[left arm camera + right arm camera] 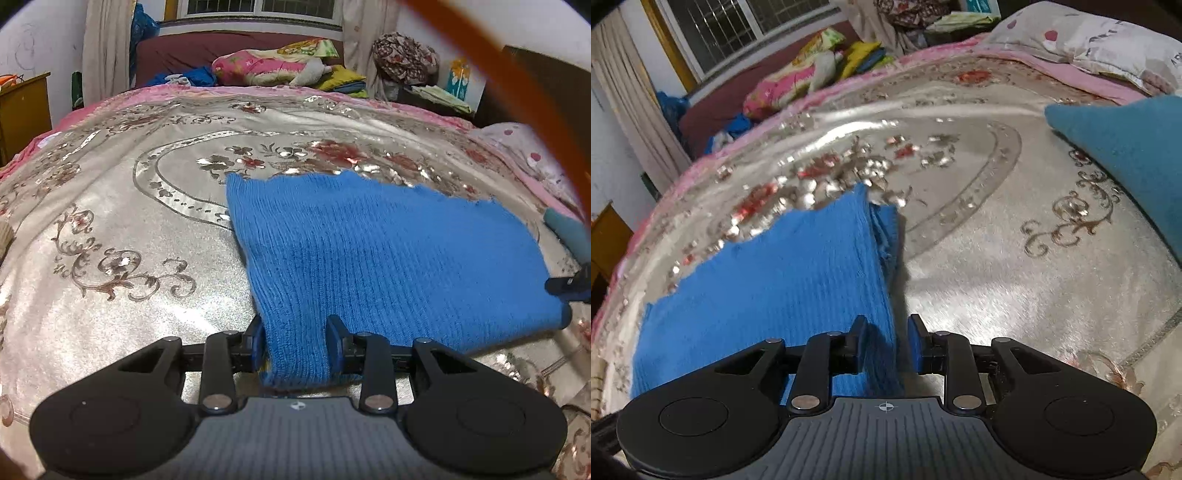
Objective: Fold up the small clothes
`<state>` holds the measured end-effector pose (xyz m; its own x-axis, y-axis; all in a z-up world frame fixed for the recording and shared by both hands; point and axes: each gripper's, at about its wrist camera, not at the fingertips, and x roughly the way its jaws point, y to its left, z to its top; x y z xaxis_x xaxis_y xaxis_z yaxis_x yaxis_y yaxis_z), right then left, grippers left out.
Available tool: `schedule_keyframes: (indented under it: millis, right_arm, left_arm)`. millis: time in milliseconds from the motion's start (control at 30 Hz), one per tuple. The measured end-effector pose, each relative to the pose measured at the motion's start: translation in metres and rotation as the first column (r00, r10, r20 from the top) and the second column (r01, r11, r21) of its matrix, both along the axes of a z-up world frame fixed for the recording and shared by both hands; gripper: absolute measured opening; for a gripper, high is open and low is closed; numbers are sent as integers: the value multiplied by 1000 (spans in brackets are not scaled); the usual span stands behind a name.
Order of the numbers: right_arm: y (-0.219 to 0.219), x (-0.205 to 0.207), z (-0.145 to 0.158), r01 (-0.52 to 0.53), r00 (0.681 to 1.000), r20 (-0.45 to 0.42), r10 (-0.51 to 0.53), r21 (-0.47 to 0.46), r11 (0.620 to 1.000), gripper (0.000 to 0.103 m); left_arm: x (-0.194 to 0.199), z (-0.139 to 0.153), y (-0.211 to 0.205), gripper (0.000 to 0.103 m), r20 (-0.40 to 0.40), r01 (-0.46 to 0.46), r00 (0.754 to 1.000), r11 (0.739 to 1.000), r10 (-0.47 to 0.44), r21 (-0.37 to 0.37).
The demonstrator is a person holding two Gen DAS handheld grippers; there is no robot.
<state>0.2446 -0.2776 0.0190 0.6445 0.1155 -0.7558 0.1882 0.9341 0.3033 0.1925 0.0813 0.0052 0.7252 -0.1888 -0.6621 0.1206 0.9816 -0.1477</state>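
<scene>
A blue knitted garment [388, 251] lies spread on the floral bedspread [129, 229]. In the left wrist view my left gripper [295, 343] holds the garment's near left corner between its fingers, the cloth bunched in the gap. In the right wrist view the garment [783, 266] reaches my right gripper [884, 343], whose fingers straddle its near right edge with a visible gap on the right side. The right gripper's tip also shows at the garment's right edge in the left wrist view [569, 282].
A teal cushion or cloth [1126, 155] lies to the right on the bedspread [1015, 258]. Pillows and piled bedding [280, 66] sit at the far end, by the window. A wooden cabinet [22, 107] stands at the left. An orange strap [535, 92] crosses the upper right.
</scene>
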Motion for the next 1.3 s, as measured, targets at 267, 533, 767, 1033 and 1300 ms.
schedule_keyframes:
  millis: [267, 533, 767, 1033, 1300]
  right_arm:
    - [10, -8, 19, -11, 998, 55, 12, -15, 1000, 27]
    - [45, -2, 31, -94, 993, 63, 98, -57, 994, 27]
    - [111, 18, 54, -287, 953, 79, 292, -69, 955, 28]
    - [211, 60, 60, -496, 867, 23, 498, -63, 866, 32]
    - [305, 91, 43, -609, 793, -73, 605, -122, 783, 50]
  left_arm:
    - [-2, 6, 8, 39, 12, -18, 1000, 999, 19, -47]
    - [-6, 6, 13, 39, 5, -20, 1000, 997, 21, -72]
    - [-7, 1, 13, 40, -14, -12, 1000, 997, 11, -77]
    - [-8, -4, 22, 43, -31, -5, 1000, 991, 1, -136]
    - [-7, -6, 29, 46, -40, 6, 999, 982, -13, -187]
